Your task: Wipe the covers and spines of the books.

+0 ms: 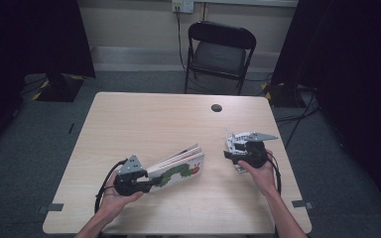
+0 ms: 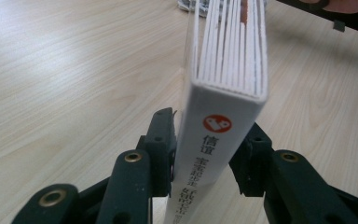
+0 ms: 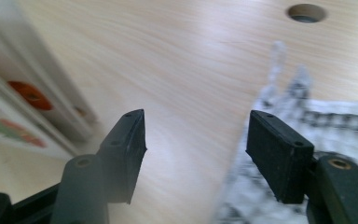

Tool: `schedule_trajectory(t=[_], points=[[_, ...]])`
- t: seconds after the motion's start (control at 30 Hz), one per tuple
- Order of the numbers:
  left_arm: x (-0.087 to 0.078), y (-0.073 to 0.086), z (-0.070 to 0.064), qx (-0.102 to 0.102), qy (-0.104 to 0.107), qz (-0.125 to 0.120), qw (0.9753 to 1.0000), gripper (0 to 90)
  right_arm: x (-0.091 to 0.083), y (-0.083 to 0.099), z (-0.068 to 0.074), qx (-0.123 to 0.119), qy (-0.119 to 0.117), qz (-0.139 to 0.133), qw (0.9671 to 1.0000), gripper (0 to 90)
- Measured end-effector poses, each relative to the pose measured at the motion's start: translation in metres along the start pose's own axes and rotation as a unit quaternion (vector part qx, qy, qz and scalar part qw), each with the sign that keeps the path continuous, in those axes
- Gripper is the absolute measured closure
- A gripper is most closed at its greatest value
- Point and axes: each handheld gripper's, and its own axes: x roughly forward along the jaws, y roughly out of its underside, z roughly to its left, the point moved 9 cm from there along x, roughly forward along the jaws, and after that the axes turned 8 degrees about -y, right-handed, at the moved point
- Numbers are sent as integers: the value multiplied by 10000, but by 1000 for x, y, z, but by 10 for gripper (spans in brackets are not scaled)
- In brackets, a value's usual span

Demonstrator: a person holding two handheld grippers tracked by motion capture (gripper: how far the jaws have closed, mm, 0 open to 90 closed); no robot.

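Thick white board book with a green caterpillar on its cover (image 1: 178, 170), gripped at the spine by the left claw (image 1: 151, 182).

The book is tilted up off the pale wooden bench (image 1: 144, 119) near its front edge, its pages fanned slightly, both black jaws pressed against its covers beside the white spine with red logo (image 2: 216, 123). The right claw (image 3: 196, 140) has its jaws spread wide and holds nothing, hovering over a black-and-white patterned cloth (image 3: 326, 126) well to the book's right.
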Motion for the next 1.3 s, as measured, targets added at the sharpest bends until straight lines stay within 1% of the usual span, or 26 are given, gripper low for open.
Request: schedule_trajectory(t=[0.07, 0.1, 0.13, 0.17, 0.2, 0.23, 0.27, 0.3, 0.33, 0.37, 0.4, 0.47, 0.53, 0.57, 0.63, 0.67, 0.7, 0.73, 0.8, 0.87, 0.93, 0.97, 1.0, 1.03, 1.2, 1.3], points=[[0, 0, 0, 16, -1, -12, 10000, 639, -2, 0, -11, 67, 142, 58, 9999, 379], [0, 0, 0, 17, -1, -13, 10000, 639, -2, 1, -17, 52, 245, 133, 9996, 375], [0, 0, 0, 23, 9, -22, 10000, 642, -3, 2, -25, 106, 351, 185, 9992, 358], [0, 0, 0, 25, 9, -25, 10000, 644, -3, 5, -34, 271, 483, 214, 9982, 338], [0, 0, 0, 31, 12, -27, 10000, 644, -2, 9, -40, 384, 559, 256, 9974, 329], [0, 0, 0, 30, 14, -28, 10000, 644, -2, 13, -44, 406, 619, 276, 9969, 328], [0, 0, 0, -43, 41, -29, 10000, 644, -2, 16, -48, 421, 703, 286, 9962, 326], [0, 0, 0, -44, 40, -12, 10000, 640, -1, 22, -54, 389, 829, 346, 9952, 322], [1, 0, 0, -44, 41, -9, 10000, 638, 0, 27, -57, 387, 874, 429, 9945, 319], [1, 0, 0, -42, 43, -9, 10000, 639, 0, 30, -59, 369, 907, 507, 9939, 312], [1, 0, 0, -36, 34, -9, 10000, 640, 0, 32, -61, 344, 940, 529, 9936, 305], [1, 0, 0, -32, 42, -21, 10000, 644, 0, 31, -61, 352, 965, 523, 9933, 283], [0, 0, 0, -17, 50, -7, 10000, 648, 1, 32, -63, 275, 1053, 560, 9925, 280], [0, 0, 0, 6, 58, -3, 10000, 651, 2, 32, -63, 280, 1036, 564, 9926, 275], [0, 0, 0, -16, 105, 2, 9999, 655, 4, 34, -65, 281, 1072, 603, 9920, 271], [0, 1, 0, 18, 170, 3, 9999, 655, 5, 35, -65, 333, 1048, 592, 9922, 268], [-1, 1, 1, 14, 190, 16, 9998, 657, 6, 36, -67, 361, 1039, 593, 9922, 268], [-1, 1, 1, -27, 198, 14, 9998, 659, 6, 37, -69, 372, 1061, 612, 9918, 265], [0, 1, 1, -31, 210, 10, 9998, 665, 8, 39, -70, 424, 1068, 656, 9912, 257], [0, 1, 1, 51, 188, -1, 9998, 666, 10, 42, -71, 404, 1085, 725, 9906, 256], [-1, 1, 1, 24, 171, 30, 9998, 664, 12, 43, -71, 347, 1124, 753, 9902, 260], [0, 1, 1, -34, 176, 28, 9998, 662, 13, 43, -71, 326, 1155, 766, 9898, 267], [-1, 1, 1, -7, 166, 30, 9999, 662, 13, 43, -70, 324, 1180, 786, 9894, 273], [-1, 1, 0, -27, 181, 31, 9998, 663, 13, 43, -70, 321, 1188, 786, 9893, 292], [-1, 1, 0, -86, 172, 58, 9998, 661, 11, 43, -67, 286, 1127, 734, 9905, 495], [-1, 1, 0, -74, 166, 54, 9998, 665, 10, 42, -67, 279, 1083, 714, 9912, 635]])
